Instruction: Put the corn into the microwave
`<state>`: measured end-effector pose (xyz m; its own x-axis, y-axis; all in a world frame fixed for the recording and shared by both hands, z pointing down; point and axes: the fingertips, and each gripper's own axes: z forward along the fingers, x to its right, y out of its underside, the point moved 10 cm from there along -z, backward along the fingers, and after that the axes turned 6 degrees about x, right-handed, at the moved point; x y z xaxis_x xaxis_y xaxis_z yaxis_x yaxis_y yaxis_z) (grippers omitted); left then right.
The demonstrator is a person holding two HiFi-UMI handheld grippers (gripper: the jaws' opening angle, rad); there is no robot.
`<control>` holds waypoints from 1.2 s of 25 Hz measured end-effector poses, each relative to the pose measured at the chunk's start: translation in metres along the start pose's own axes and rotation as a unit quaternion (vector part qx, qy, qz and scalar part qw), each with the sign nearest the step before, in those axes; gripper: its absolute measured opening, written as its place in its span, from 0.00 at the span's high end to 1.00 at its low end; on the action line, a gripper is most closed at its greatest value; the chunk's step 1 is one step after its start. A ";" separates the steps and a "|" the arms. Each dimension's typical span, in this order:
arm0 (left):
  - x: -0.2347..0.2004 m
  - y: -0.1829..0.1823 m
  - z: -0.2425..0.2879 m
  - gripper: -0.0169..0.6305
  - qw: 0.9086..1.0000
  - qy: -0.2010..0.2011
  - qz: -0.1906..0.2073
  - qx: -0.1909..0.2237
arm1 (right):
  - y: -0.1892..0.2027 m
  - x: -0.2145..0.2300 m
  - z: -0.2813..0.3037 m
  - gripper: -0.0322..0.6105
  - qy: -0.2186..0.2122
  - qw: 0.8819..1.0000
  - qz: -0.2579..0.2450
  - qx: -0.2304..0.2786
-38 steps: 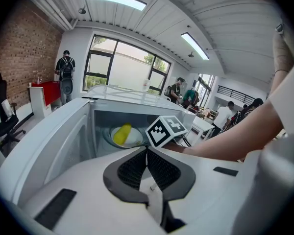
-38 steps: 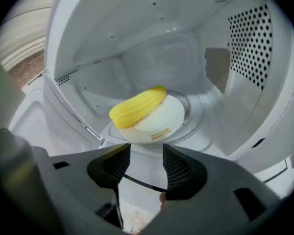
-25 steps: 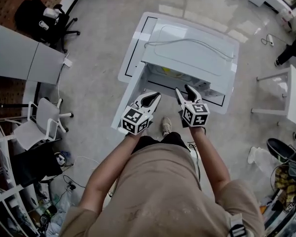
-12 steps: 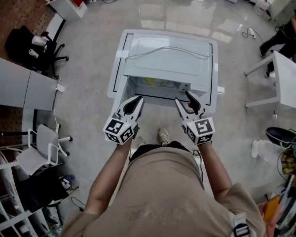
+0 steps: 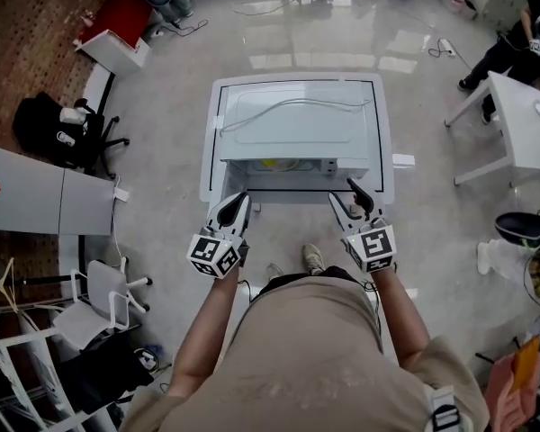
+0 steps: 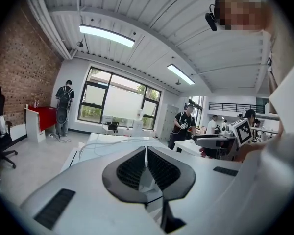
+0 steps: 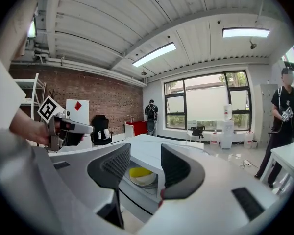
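Corn (image 7: 138,172) on dish (image 7: 147,180) inside open microwave (image 5: 297,120), frame centre, on worktop (image 5: 218,106); placement judged complete. Left claw (image 6: 145,151) closed, empty. Right claw (image 7: 145,155) open, empty, short of cavity. Only withdrawal judged outstanding

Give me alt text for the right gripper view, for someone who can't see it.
The right gripper, jaws apart and empty, frames an open microwave holding a yellow item, likely the corn, on a white dish.
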<state>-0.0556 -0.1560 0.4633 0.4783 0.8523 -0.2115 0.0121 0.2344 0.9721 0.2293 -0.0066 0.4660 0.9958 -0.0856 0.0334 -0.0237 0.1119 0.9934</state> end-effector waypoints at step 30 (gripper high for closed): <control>-0.006 0.074 -0.014 0.97 0.998 -0.036 -0.025 -0.054 | 0.068 0.001 -0.019 0.74 0.033 0.996 -0.038 -0.073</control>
<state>-0.0701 -0.1376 0.5353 0.5418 0.8032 -0.2476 -0.0555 0.3281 0.9430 0.2299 0.0197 0.5315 0.9980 -0.0345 -0.0529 0.0599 0.2511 0.9661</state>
